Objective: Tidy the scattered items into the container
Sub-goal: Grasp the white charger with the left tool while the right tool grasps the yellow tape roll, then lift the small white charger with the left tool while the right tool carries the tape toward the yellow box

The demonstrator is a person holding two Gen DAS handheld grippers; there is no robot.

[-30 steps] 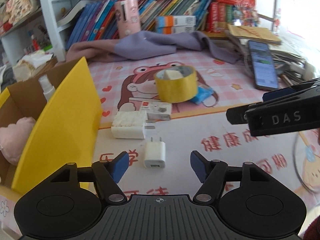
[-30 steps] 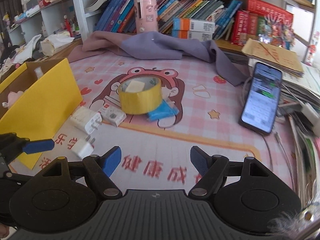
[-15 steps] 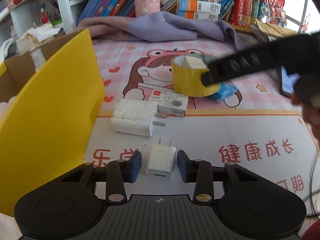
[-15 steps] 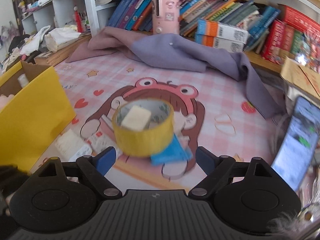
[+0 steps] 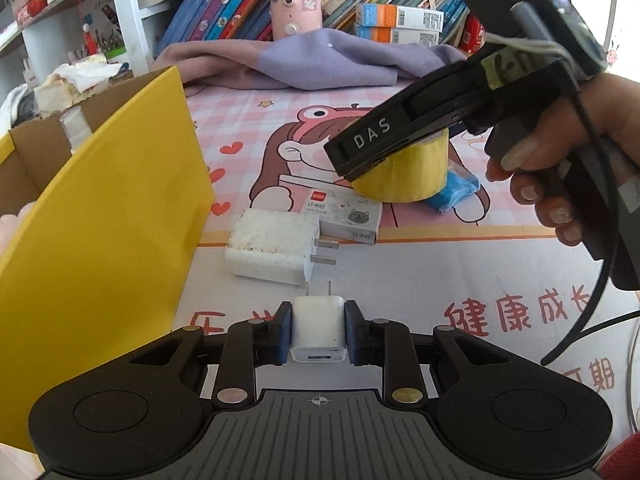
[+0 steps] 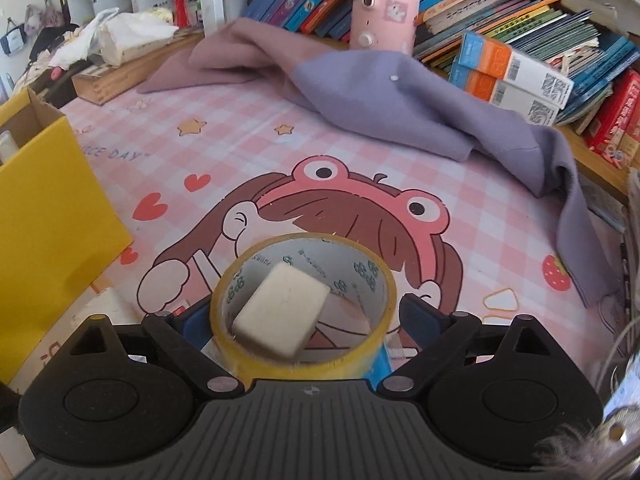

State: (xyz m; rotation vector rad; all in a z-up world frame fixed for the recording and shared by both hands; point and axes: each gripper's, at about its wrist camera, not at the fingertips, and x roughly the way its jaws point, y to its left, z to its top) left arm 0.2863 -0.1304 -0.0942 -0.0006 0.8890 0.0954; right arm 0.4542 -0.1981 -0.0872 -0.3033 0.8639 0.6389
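Observation:
My left gripper point(image 5: 318, 338) is shut on a small white charger point(image 5: 318, 318), prongs pointing away, low over the mat. The yellow box point(image 5: 100, 240) stands just to its left, with a spray bottle point(image 5: 76, 128) inside. My right gripper point(image 6: 304, 320) hangs over the yellow tape roll point(image 6: 362, 276), its jaws opening with a blue pad point(image 6: 194, 320) on either side of the roll. A white block point(image 6: 282, 316) lies inside the roll. In the left wrist view the roll point(image 5: 404, 178) sits under the right gripper's finger point(image 5: 372, 140).
A larger white plug adapter point(image 5: 276, 248), a small staple box point(image 5: 348, 220) and a blue packet point(image 5: 456, 190) lie on the mat. A purple cloth point(image 6: 400, 96), a pink cylinder point(image 6: 384, 0) and rows of books point(image 6: 520, 40) line the back. A hand point(image 5: 560, 152) holds the right gripper.
The left jaws closed onto the small white charger. The right gripper swung in from the right and came down around the tape roll, jaws widening.

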